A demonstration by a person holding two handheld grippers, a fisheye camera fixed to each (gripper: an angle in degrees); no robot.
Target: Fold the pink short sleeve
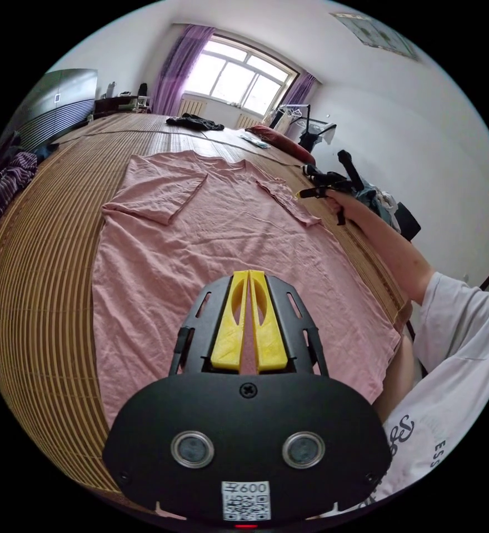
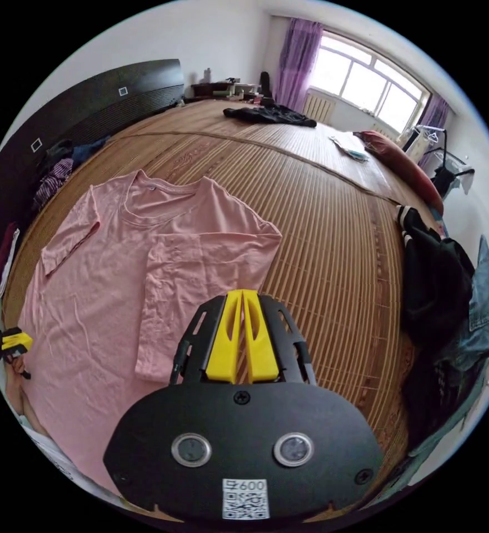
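Lying flat on the bamboo bed mat (image 2: 333, 222), near its front edge: pink short sleeve (image 1: 228, 250), both sleeves folded inward. Hovering above with jaws nearly closed, gripping nothing: left gripper (image 1: 248, 277), right gripper (image 2: 242, 297). Hem partly hidden.

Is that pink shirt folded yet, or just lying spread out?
Partly folded. The pink shirt lies flat on the bamboo mat, with both sleeves turned in over the body; the lower part is spread.
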